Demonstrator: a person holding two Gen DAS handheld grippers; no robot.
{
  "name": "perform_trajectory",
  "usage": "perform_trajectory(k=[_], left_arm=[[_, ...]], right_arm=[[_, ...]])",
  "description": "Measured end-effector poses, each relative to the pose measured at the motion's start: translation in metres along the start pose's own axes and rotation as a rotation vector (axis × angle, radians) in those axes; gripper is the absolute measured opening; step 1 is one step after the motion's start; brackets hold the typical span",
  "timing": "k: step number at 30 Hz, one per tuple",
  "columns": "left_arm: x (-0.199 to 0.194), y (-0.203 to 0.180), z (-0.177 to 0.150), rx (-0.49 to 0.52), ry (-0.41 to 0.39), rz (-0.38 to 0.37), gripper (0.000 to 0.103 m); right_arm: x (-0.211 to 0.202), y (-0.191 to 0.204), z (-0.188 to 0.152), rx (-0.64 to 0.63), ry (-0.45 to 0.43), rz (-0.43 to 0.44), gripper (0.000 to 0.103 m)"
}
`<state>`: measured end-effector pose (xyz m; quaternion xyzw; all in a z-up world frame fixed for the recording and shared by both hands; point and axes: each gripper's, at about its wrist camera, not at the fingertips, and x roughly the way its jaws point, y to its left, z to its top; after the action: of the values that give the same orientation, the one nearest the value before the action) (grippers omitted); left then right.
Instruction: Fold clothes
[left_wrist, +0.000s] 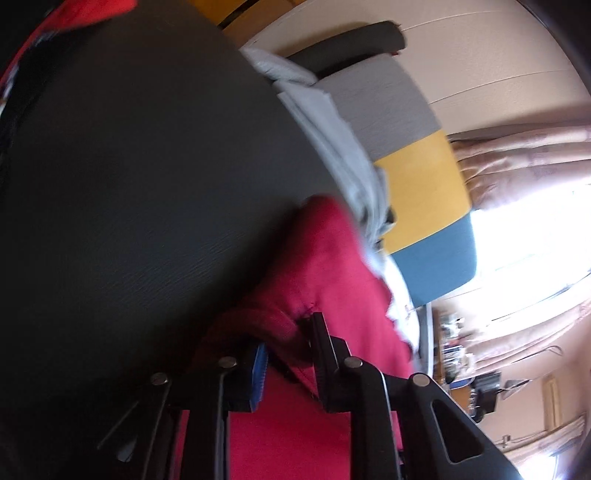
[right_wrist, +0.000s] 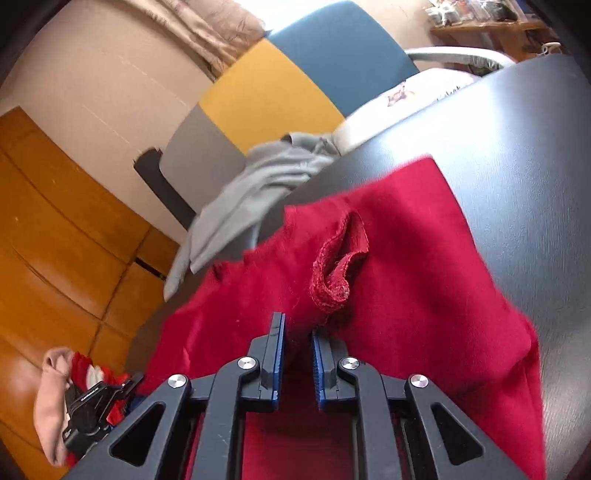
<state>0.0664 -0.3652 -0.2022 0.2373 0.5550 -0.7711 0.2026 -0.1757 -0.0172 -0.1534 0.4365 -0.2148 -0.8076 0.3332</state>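
A red garment (right_wrist: 406, 266) lies spread over the dark table (right_wrist: 517, 166), its ribbed neck opening (right_wrist: 336, 269) puckered up just ahead of my right gripper (right_wrist: 298, 339). The right jaws stand nearly together and pinch a fold of the red cloth. In the left wrist view the red garment (left_wrist: 325, 266) hangs off the table (left_wrist: 129, 184) at its edge. My left gripper (left_wrist: 290, 354) has a bunched, ribbed edge of that cloth clamped between its fingers. A hand (right_wrist: 51, 387) holds the left gripper's black body (right_wrist: 96, 402) at the lower left of the right wrist view.
A grey garment (right_wrist: 258, 184) is draped over the table's far edge, also seen as grey cloth (left_wrist: 351, 166). Behind it stands a chair with grey, yellow and blue panels (right_wrist: 277, 92). A white printed cloth (right_wrist: 406, 96) lies beside it. Wooden panelling (right_wrist: 55, 221) fills the left.
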Motion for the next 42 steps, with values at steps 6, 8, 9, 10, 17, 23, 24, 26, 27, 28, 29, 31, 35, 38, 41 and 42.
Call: perform_trajectory(k=[6,8,9,10,17,23,24,26,27,28,29,31,35,38,41,42], left_arm=[[-0.003,-0.005,-0.003,0.076,0.017,0.0,0.019],[-0.009,-0.005,-0.004,0.08,0.03,0.009,0.023],[-0.014,-0.007,-0.005,0.1,0.026,0.02,0.024],[-0.019,-0.009,-0.007,0.119,0.021,0.031,0.024],[-0.061,-0.034,-0.019,0.283,-0.089,0.08,0.027],[-0.019,-0.091,-0.012,0.476,-0.073,0.052,0.037],[-0.005,-0.094,-0.011,0.492,-0.058,0.069,0.037],[0.016,-0.075,-0.011,0.477,-0.017,0.168,0.037],[0.025,-0.061,-0.011,0.454,0.006,0.217,0.03],[0.022,-0.051,-0.015,0.47,-0.022,0.19,0.026],[0.019,-0.042,-0.019,0.484,-0.05,0.162,0.022],[0.012,-0.031,-0.019,0.429,-0.046,0.118,0.022],[0.014,-0.031,-0.02,0.417,-0.056,0.096,0.022],[0.013,-0.029,-0.02,0.408,-0.063,0.073,0.022],[0.01,-0.023,-0.02,0.386,-0.068,0.047,0.022],[0.009,-0.021,-0.02,0.379,-0.07,0.038,0.023]], right_arm=[[-0.003,-0.01,-0.008,0.014,0.01,0.007,0.013],[-0.006,-0.008,-0.008,-0.001,0.011,0.001,0.016],[-0.007,-0.007,-0.008,-0.009,0.011,-0.002,0.018],[-0.01,-0.005,-0.009,-0.028,0.011,-0.011,0.02],[-0.043,0.013,-0.011,-0.193,-0.046,-0.14,0.04],[-0.024,0.056,0.0,-0.376,-0.031,-0.15,0.049],[-0.013,0.063,0.0,-0.412,-0.013,-0.161,0.053],[0.011,0.071,-0.001,-0.471,0.031,-0.196,0.055],[0.021,0.069,-0.004,-0.487,0.055,-0.227,0.055],[0.029,0.065,-0.007,-0.495,0.076,-0.255,0.055],[0.035,0.058,-0.013,-0.494,0.099,-0.266,0.055],[0.03,0.049,-0.014,-0.47,0.085,-0.213,0.057],[0.026,0.04,-0.008,-0.425,0.109,-0.12,0.068],[0.026,0.046,-0.002,-0.427,0.14,-0.095,0.076],[0.033,0.072,0.018,-0.366,0.205,0.111,0.093],[0.044,0.087,0.024,-0.357,0.251,0.188,0.101]])
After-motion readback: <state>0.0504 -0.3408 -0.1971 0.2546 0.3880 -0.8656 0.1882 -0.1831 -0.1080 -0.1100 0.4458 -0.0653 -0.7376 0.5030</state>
